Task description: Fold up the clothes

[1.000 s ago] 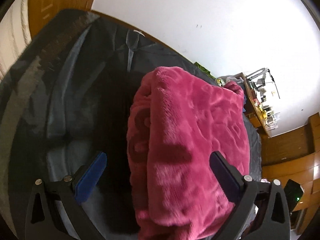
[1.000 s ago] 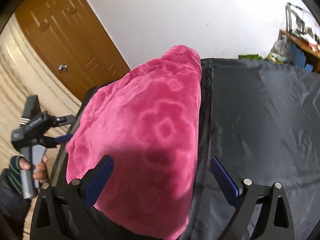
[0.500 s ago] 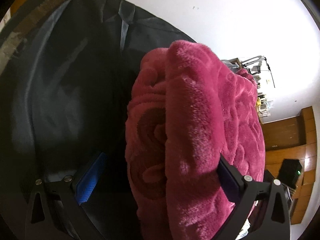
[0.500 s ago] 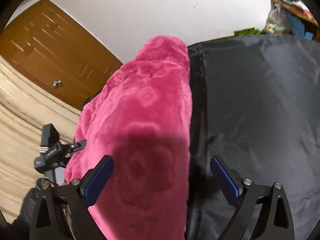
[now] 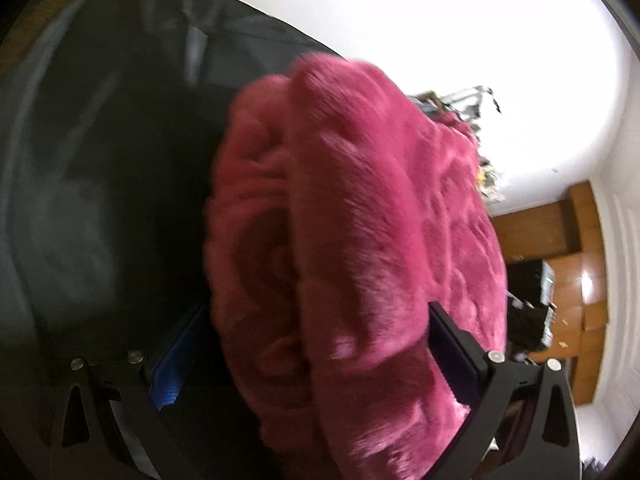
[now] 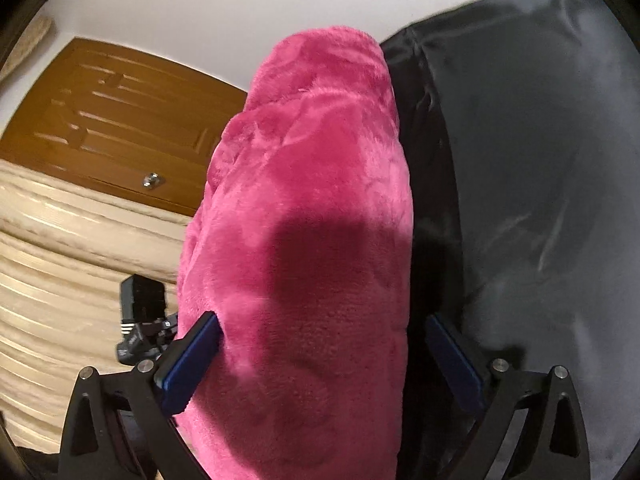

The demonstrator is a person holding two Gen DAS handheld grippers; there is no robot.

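Note:
A folded bundle of fluffy pink fleece clothing [image 5: 360,220] lies on a dark grey cloth surface [image 5: 100,160]. My left gripper [image 5: 316,312] is open, and one end of the bundle fills the gap between its fingers, pressing against both blue pads. In the right wrist view the same pink bundle [image 6: 312,220] runs away from me along the edge of the dark surface [image 6: 540,160]. My right gripper [image 6: 320,320] is open and straddles the other end. The left gripper [image 6: 140,332] shows beyond the bundle's left side.
A brown wooden door [image 6: 120,120] and beige striped fabric [image 6: 60,260] stand to the left in the right wrist view. A cluttered desk [image 5: 472,100] and wooden furniture [image 5: 580,260] lie behind the bundle in the left wrist view. The walls are white.
Both grippers have closed in on the pink bundle from opposite ends, so it now sits between each pair of fingers. The finger spacing has not changed.

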